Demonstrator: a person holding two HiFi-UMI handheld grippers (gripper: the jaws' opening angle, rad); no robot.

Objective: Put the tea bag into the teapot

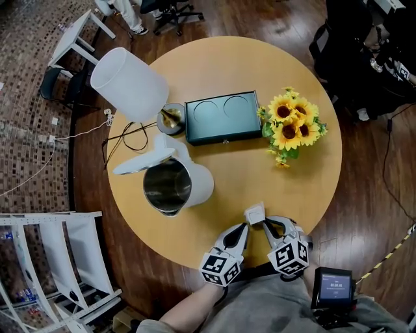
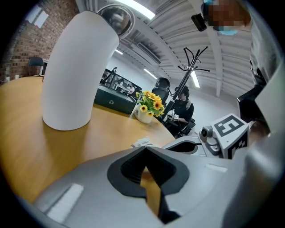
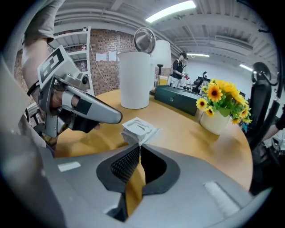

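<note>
**Surface.** Round table, light wood veneer. Clock positions are read from the head view, with the person at 6.

**Task items**
- Tea bag: flat white sachet at 5 o'clock, close to the near rim, between the two gripper tips.
- Teapot: white body with a steel interior, at 8 o'clock. It stands upright with its hinged lid thrown open toward 10, well apart from the tea bag.

**Grippers**
- Right gripper: at the 5 o'clock rim. Its jaws are drawn together, the tips pinching the near corner of the tea bag.
- Left gripper: at the 6 o'clock side of the sachet. Its jaws are closed tip to tip with nothing between them, and the tea bag lies just beyond them.

**Other table contents**
- Lamp: white shade, at 10 o'clock, overhanging the rim.
- Small brass dish: at 11 o'clock, just beside the box.
- Dark green box: two round recesses in the top, at 12 o'clock and inboard of the rim.
- Sunflowers: in a white pot, at 2 o'clock.

**Room**
- Dark plank floor from 12 round to 6.
- Mosaic-patterned flooring at 9 to 10 o'clock, crossed by a white cable.
- White shelving unit at 8 o'clock.
- Brick wall and ceiling strip light.
</note>
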